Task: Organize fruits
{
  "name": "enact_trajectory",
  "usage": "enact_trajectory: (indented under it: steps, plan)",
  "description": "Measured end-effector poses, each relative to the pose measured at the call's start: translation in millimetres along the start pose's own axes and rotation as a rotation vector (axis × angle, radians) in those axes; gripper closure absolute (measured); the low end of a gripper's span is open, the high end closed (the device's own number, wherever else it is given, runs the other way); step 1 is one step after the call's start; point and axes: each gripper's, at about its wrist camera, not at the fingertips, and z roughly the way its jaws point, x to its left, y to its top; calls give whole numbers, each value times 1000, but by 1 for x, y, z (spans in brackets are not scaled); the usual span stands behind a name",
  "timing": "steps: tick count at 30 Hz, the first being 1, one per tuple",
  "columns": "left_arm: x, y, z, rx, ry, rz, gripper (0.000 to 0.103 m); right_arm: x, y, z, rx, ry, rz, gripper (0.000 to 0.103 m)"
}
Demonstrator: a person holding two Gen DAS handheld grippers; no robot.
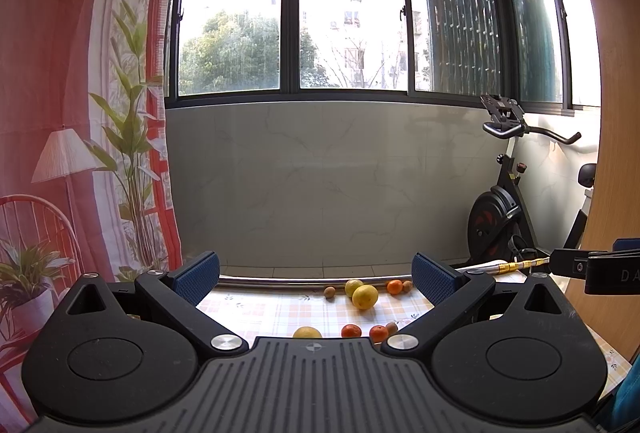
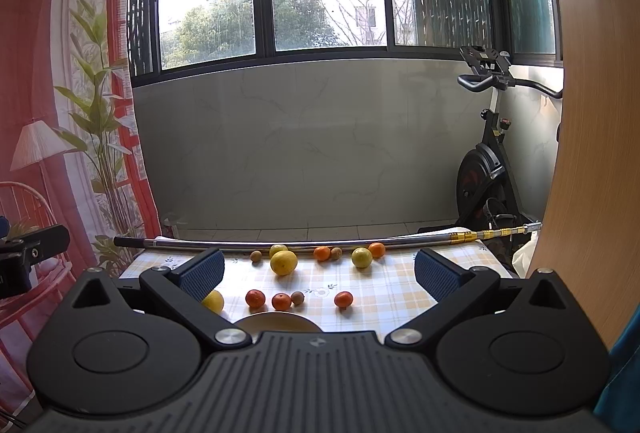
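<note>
Twelve or so fruits lie loose on the checked table (image 2: 400, 297), none sorted yet. Far edge, against the metal pole (image 2: 280, 243) that likely stops them rolling off: a big yellow citrus (image 2: 283, 262), a greenish one (image 2: 361, 257), two oranges, small brown fruits. Nearer row: three oranges (image 2: 255, 298) and a brown fruit (image 2: 297, 298), with another yellow fruit (image 2: 213, 301) toward the left edge. A pale plate (image 2: 276, 322) at the near edge is probably the target, mostly hidden. Left gripper (image 1: 316, 275) and right gripper (image 2: 319, 269) both hover above the near edge, fingers spread wide, holding nothing: judged a pre-grasp stance.
</note>
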Motion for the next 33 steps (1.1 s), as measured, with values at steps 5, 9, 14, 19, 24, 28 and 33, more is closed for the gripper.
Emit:
enact_trajectory:
  steps: [5,9,14,19,24,28,33]
  plan:
    - [1,-1,2,11,2,-7,0,0,0,0,11,11,9,0]
    - [5,0,8,15,35,-26,0,-1,2,5,27,30,25,0]
    - [15,-3,31,11,80,-37,0,-11,9,22,11,25,24,0]
    - [33,-11,69,59,70,-26,0,-32,8,49,38,54,68,0]
    - [49,-22,100,65,86,-27,1,-45,-1,79,53,37,44,0]
    - [58,-26,122,59,89,-48,1,-52,-8,108,88,-1,24,0]
    - [67,-32,156,111,87,-77,1,-66,-15,142,128,2,69,0]
